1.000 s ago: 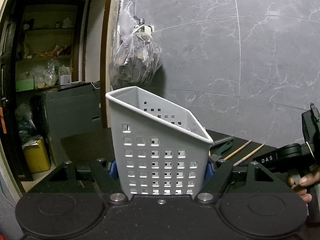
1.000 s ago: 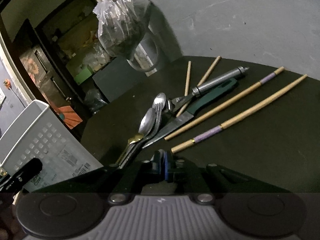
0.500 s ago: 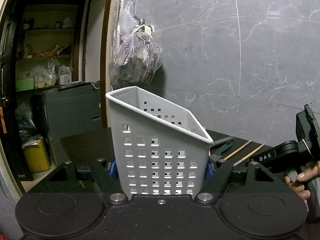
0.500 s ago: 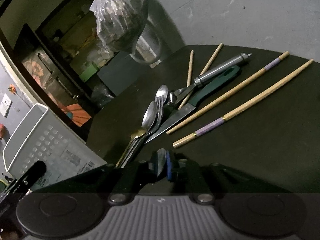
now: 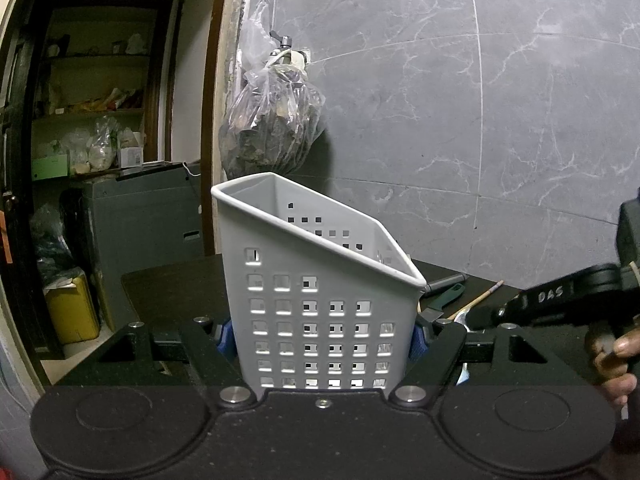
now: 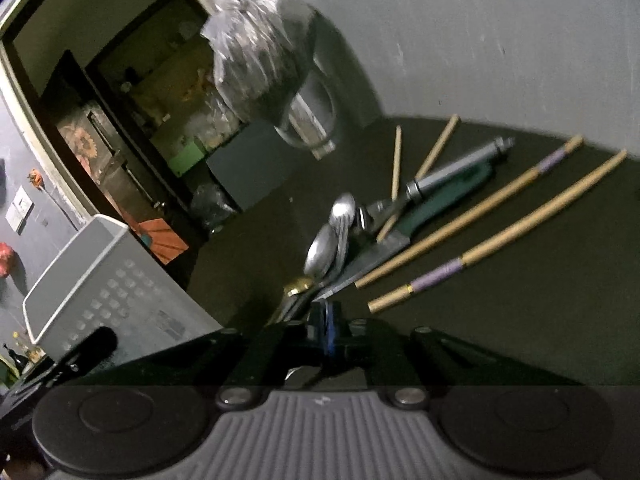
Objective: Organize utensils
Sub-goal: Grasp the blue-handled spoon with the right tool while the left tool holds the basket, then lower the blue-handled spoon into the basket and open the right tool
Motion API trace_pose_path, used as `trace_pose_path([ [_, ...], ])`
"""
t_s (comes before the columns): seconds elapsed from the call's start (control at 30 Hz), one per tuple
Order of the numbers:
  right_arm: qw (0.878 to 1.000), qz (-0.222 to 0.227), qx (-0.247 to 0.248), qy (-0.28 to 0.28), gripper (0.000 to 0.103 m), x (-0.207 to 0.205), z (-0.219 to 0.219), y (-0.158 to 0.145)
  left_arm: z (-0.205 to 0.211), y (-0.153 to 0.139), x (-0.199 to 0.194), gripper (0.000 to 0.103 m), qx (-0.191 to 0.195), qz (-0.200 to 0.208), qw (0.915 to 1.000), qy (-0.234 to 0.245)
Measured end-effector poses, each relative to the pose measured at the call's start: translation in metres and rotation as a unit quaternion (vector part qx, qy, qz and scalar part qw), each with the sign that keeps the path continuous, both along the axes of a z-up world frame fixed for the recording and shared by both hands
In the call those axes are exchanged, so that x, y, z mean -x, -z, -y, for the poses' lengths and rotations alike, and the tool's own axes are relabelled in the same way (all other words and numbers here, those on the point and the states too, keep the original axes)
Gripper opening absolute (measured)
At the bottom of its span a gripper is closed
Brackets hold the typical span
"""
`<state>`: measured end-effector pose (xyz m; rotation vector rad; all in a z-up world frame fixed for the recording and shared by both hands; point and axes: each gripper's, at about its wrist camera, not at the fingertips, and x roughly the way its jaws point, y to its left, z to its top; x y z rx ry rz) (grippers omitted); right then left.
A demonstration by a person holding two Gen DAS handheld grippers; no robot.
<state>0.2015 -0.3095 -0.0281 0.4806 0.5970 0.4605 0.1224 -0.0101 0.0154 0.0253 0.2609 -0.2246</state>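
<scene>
Two grippers in play. Left gripper (image 5: pixel 322 338) clamped on white perforated basket (image 5: pixel 320 304), frame centre, blue pads pressing both side walls; basket upright on dark table (image 5: pixel 176 288). Right gripper (image 6: pixel 326 320) pinched fully together at lower centre, whether it grips anything cannot tell. Spoons (image 6: pixel 326 240), knife (image 6: pixel 384 248), chopsticks (image 6: pixel 500 236) lie just ahead, centre-right.

The right gripper (image 6: pixel 326 320) has edged closer to the spoons (image 6: pixel 326 240); its blue pads, briefly apart 0.5 s ago, are together again at the spoon handles. Seen beside the caddy (image 5: pixel 320 312), it sits lower, nearer.
</scene>
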Motion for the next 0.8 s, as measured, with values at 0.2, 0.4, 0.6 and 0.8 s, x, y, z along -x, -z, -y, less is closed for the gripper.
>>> trace_pose_path([
  [0.2, 0.995, 0.082, 0.060, 0.025, 0.001, 0.028, -0.011, -0.033, 0.000, 0.000, 0.002, 0.076, 0.001, 0.000, 1.0000, -0.002],
  [0.4, 0.981, 0.160, 0.101, 0.039, 0.001, 0.057, -0.024, -0.067, 0.001, -0.001, 0.004, 0.076, 0.002, 0.000, 1.0000, -0.003],
  [0.6, 0.968, 0.213, 0.117, 0.054, 0.001, 0.075, -0.026, -0.095, 0.001, -0.001, 0.006, 0.076, 0.002, 0.000, 1.0000, -0.002],
  [0.8, 0.962, 0.246, 0.109, 0.050, 0.002, 0.079, -0.023, -0.128, 0.003, -0.002, 0.007, 0.076, 0.002, 0.000, 1.0000, -0.003],
])
